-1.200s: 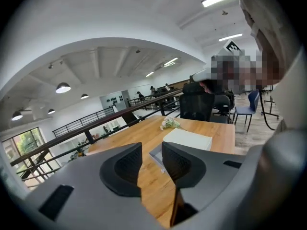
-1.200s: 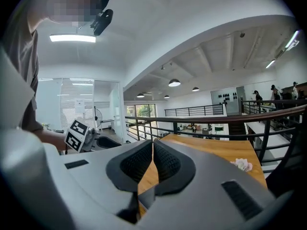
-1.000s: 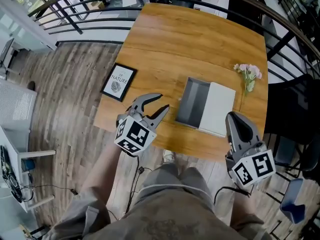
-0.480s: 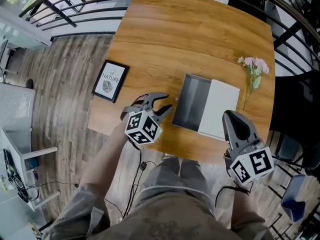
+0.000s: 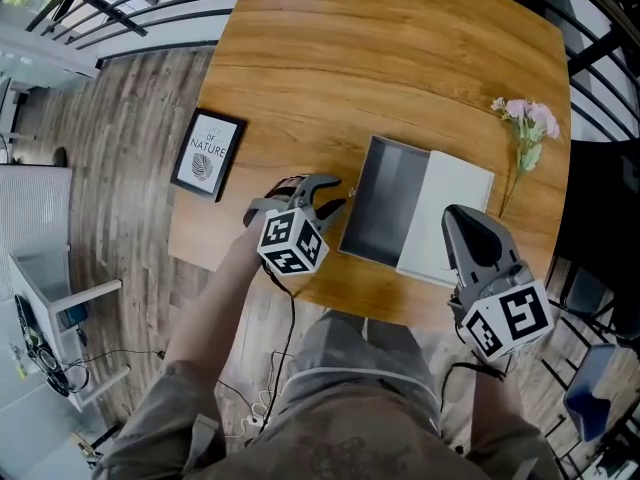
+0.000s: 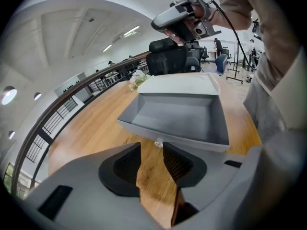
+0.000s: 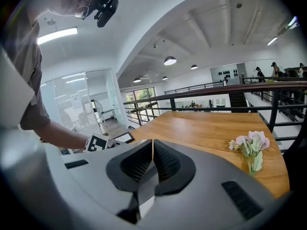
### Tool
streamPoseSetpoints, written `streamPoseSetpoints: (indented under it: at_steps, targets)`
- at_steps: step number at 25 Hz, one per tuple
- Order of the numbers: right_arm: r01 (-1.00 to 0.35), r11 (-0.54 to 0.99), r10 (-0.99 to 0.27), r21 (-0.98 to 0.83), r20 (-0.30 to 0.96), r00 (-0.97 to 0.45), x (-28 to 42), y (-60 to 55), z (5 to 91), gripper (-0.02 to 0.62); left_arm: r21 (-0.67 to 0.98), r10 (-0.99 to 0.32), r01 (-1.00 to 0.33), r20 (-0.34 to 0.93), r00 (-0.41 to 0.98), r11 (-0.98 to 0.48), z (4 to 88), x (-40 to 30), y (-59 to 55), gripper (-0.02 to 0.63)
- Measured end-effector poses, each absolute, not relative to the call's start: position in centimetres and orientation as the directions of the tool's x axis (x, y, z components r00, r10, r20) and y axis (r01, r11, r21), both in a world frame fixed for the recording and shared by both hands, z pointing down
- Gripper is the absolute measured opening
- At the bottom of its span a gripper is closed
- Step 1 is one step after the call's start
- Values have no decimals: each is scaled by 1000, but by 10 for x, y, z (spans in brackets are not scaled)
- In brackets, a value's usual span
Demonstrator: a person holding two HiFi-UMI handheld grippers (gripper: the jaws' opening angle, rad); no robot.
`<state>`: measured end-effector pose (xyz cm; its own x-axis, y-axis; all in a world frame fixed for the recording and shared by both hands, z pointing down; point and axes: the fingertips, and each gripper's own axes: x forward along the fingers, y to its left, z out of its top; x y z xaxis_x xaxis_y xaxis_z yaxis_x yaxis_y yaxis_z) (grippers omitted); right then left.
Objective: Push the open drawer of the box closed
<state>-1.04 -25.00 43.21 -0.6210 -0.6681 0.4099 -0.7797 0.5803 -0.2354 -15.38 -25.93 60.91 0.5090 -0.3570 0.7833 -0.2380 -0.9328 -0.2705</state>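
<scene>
Left gripper [image 5: 338, 194]: jaws apart, only bare wood between them, tips just before drawer front. Small clear knob [image 6: 158, 143] on front sits right ahead of the gap. Right gripper [image 5: 460, 220]: jaws together, nothing held, hangs over near edge of box [image 5: 455, 213]. Drawer [image 5: 385, 213]: grey, empty, pulled out of white box toward left side, on table [image 5: 350, 48]. Farther: pink flowers [image 5: 530, 128] beyond box, apart from it. Frame [image 5: 207, 154] at table's left edge, well apart from drawer.
</scene>
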Motion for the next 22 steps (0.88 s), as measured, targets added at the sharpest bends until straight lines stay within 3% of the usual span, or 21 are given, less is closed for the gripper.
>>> streamPoseSetpoints:
  at_steps: [10, 16, 22]
  targets:
    - [-787, 556, -651, -269, 447, -613, 4, -268, 462, 35, -261, -282, -112, 828, 485, -959, 642, -143, -257, 156]
    - [-794, 535, -644, -289, 469, -604, 12, -271, 478, 35, -266, -255, -45, 844, 473, -963, 651, -136, -256, 81]
    - [-805, 514, -649, -296, 479, -591, 23, -268, 483, 35, -260, -237, -14, 856, 459, -965, 651, -136, -255, 80]
